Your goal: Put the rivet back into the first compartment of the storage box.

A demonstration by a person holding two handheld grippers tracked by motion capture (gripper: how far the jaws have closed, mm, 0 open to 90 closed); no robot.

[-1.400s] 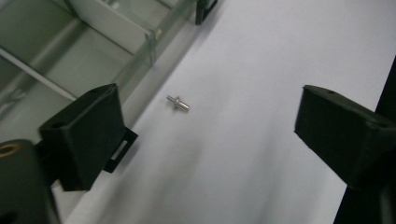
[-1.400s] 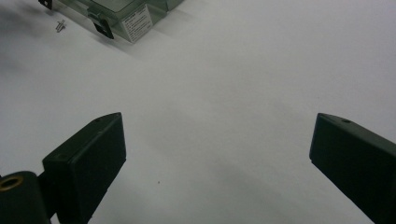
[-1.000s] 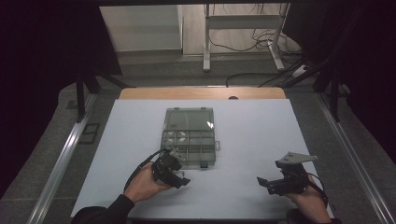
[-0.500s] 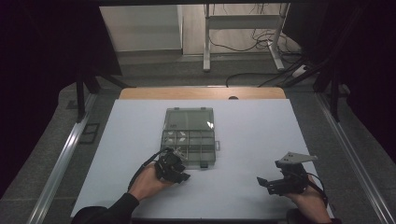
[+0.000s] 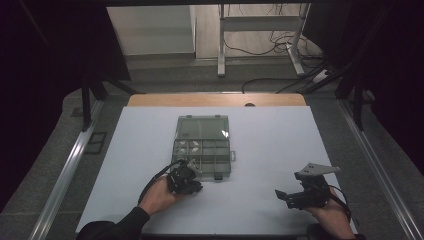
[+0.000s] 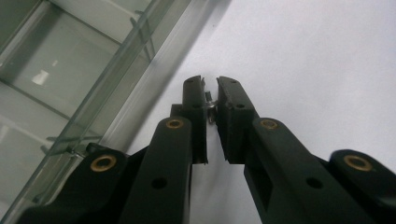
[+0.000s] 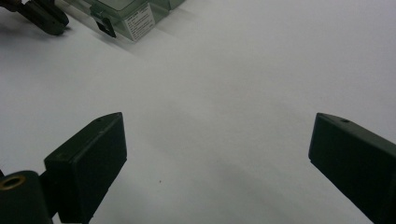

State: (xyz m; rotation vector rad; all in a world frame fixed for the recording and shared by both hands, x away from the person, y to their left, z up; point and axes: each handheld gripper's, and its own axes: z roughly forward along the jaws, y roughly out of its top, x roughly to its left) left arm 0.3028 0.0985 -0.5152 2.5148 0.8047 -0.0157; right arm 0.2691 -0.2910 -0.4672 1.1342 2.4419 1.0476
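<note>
Beside the box [image 5: 202, 145], left hand-held gripper [image 5: 187, 181].

One clear plastic compartment box [image 5: 202, 145], lid open, on one white table [image 5: 270, 150]. One small metal screw-like part [image 6: 210, 106] pinched in the left gripper [image 6: 210, 84]. Two handheld grippers: left, and right gripper [image 7: 217, 154], jaws wide apart. Two hands. One metal stand [image 5: 260, 25] beyond the table.

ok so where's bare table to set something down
Bare white table lies right of the clear plastic compartment box, ahead of the open right gripper; also left of the box. Crowded at its near-left corner, where the left gripper pinches a small metal part.
</note>
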